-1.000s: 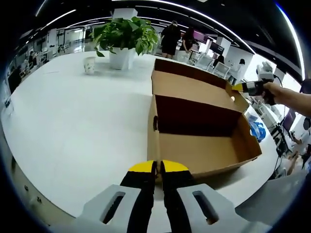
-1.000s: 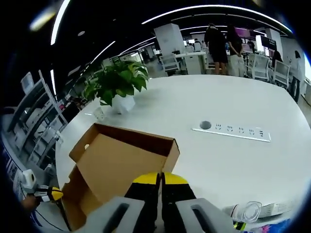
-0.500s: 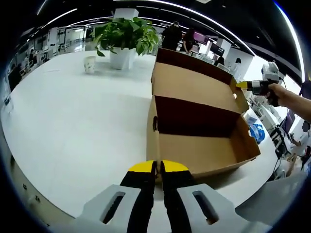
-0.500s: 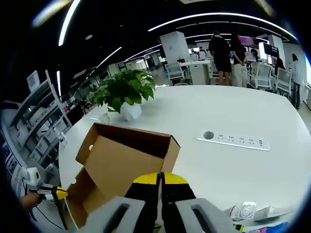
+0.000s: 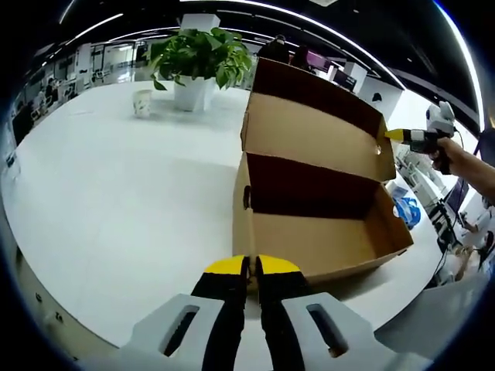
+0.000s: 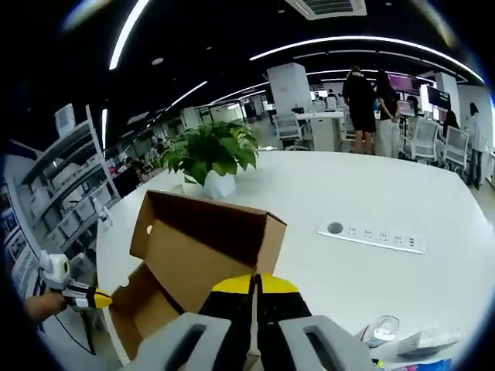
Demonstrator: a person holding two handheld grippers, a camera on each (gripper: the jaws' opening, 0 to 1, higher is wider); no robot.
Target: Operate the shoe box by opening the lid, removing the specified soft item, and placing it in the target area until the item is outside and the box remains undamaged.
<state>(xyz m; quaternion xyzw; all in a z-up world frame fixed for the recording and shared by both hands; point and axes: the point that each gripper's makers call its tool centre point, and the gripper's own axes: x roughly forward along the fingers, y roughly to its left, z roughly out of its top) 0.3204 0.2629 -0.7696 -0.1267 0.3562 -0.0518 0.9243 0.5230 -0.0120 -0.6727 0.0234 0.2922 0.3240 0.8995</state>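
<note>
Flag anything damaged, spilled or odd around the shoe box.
No damage or spill stands out. The shoe box sits flat on the white table, its lid raised and whole. One oddity: what shows of its inside looks bare, with no soft item.

An open-plan office, by every sign. Broad white table [image 6: 402, 193] across the middle of both views, with a white power strip [image 6: 373, 237] set flat on it right of centre in the right gripper view. Potted green plant [image 5: 201, 58] in a white pot at upper centre of the left gripper view, a paper cup [image 5: 142, 103] just beside it. Long curved ceiling light strips [image 6: 363, 42] across a dark ceiling. Desks and office chairs [image 6: 427, 139] at upper right, people standing [image 6: 371, 100] among them. Shelving racks [image 6: 54, 209] at far left.
</note>
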